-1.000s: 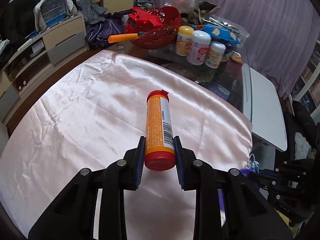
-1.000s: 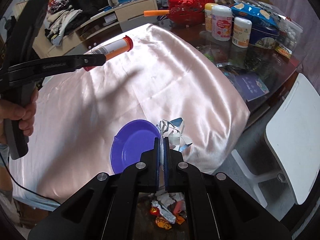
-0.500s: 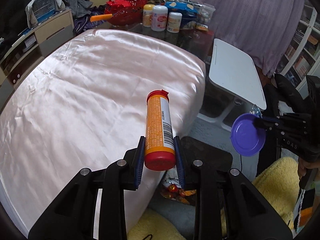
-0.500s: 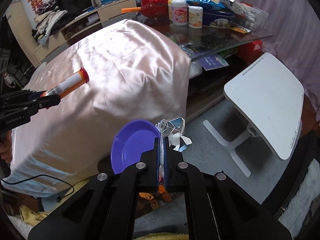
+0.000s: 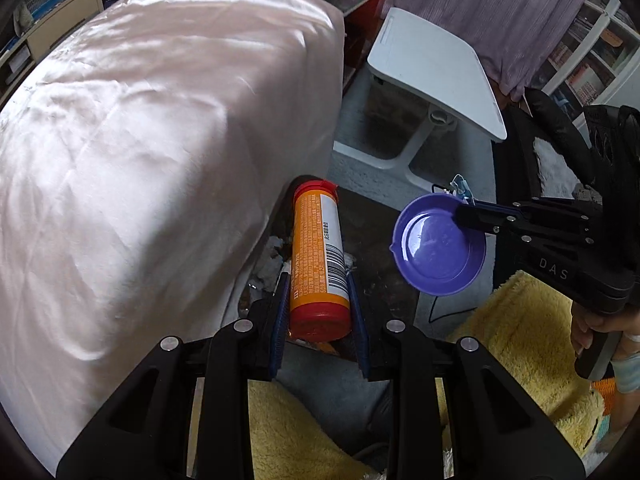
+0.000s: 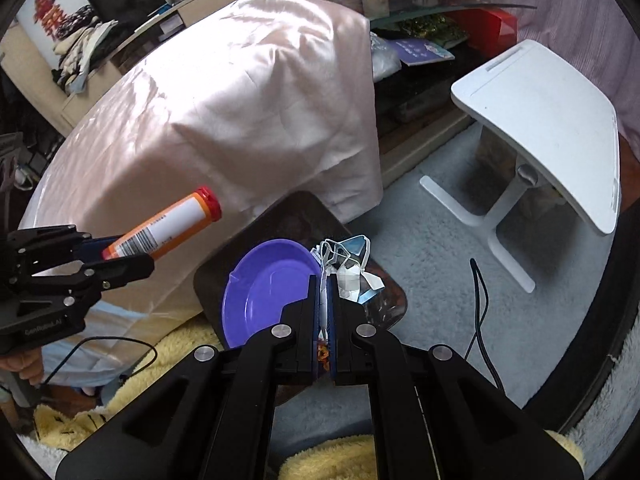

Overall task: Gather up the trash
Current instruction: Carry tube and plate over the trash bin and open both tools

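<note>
The left tongs [image 5: 319,308] grip an orange tube [image 5: 318,256] by its base, out past the pink-draped bench [image 5: 160,120], while the right tongs [image 6: 323,300] pinch a purple plate [image 6: 268,288] and crumpled wrappers [image 6: 348,264] over the dark bin [image 6: 296,216].

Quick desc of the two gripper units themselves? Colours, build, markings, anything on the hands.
Both are matte black angular linkage frames with silver pivot screws and blue ribbed finger pads. The right gripper shows pale "DAS" lettering on its body; the left gripper carries small "GenRobot.AI" text. Bare hands; the right hand has a pale wrist wrap. Thin black cable trails below the left unit.
</note>
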{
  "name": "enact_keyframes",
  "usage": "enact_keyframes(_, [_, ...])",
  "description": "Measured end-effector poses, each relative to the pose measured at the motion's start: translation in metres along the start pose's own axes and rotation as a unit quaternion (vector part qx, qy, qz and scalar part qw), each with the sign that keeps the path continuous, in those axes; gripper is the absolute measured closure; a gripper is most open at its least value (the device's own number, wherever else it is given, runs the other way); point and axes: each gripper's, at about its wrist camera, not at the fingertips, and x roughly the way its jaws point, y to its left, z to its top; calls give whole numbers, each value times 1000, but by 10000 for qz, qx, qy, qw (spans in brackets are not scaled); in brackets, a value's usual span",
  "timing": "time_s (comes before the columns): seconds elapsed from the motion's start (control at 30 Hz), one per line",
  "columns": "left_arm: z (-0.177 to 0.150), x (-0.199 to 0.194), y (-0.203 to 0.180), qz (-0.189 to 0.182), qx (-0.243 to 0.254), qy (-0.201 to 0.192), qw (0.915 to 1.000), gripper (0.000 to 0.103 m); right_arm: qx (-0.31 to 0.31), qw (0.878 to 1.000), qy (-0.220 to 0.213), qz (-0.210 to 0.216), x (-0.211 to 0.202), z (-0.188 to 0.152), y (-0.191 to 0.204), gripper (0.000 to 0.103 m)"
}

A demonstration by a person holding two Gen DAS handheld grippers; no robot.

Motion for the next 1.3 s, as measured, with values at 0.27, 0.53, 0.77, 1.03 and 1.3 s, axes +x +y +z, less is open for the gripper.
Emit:
enact_keyframes(0.27, [-5, 45, -6, -71, 77, 582, 9983, 77, 146, 9992, 376, -11, 33, -9, 3, 98])
enact_keyframes(0.53, [1, 66, -3, -204, 34, 868, 9960, 77, 244, 9975, 663, 84, 53, -2, 3, 95])
enact_keyframes(0.77, [4, 64, 7, -139, -105, 871, 9960, 54, 446, 9966, 646, 247, 56, 7, 0, 38])
enact_keyframes(1.03, [7, 30, 15, -22, -200, 458, 9987, 31, 475, 9983, 250, 206, 29, 25, 1, 33])
enact_keyframes(1.3, [10, -54, 16, 227, -215, -463, 9984, 8, 267, 9974, -663, 6, -41, 39, 18, 4])
